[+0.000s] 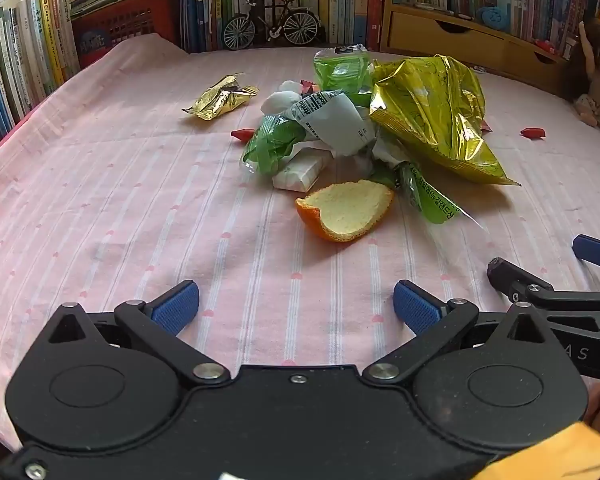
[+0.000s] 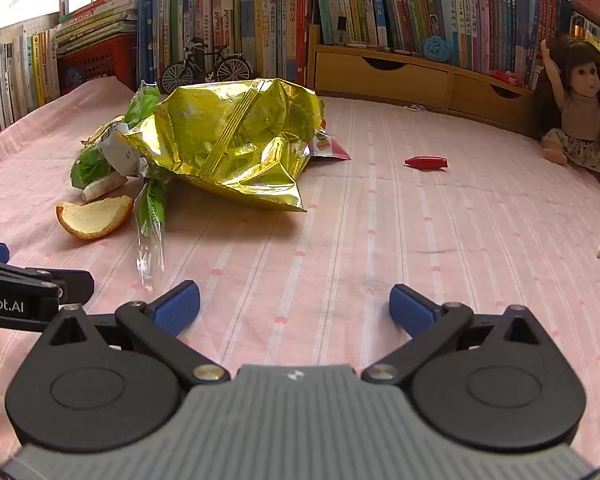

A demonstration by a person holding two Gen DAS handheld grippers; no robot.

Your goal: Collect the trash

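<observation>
Left gripper (image 1: 296,304): jaws wide apart, nothing between them, low over the pink cloth (image 1: 100,208), facing the trash pile.
Right gripper (image 2: 294,304): jaws spread too, empty, just beside the left one; its tip shows at the right edge of the left view.
Gold bag (image 2: 228,148): big crumpled foil bag, right side of the pile, lying on the other wrappers.
Peel (image 1: 346,210): orange peel, pith up, at the near edge of the pile, closest to the left gripper.
Green wrappers (image 1: 274,142): several, tangled with a white printed wrapper (image 1: 332,120) under and left of the gold bag; one long strip (image 2: 151,216) trails toward the grippers.
Small gold wrapper (image 1: 220,98): alone, left of the pile, apart from it.
Red bits: one (image 1: 242,135) touching the pile's left side, another (image 2: 426,161) well apart on the right.
Doll (image 2: 580,112): sits at the far right edge of the cloth.
Behind: books (image 2: 260,20), a model bicycle (image 1: 270,20), wooden drawers (image 2: 400,76).
</observation>
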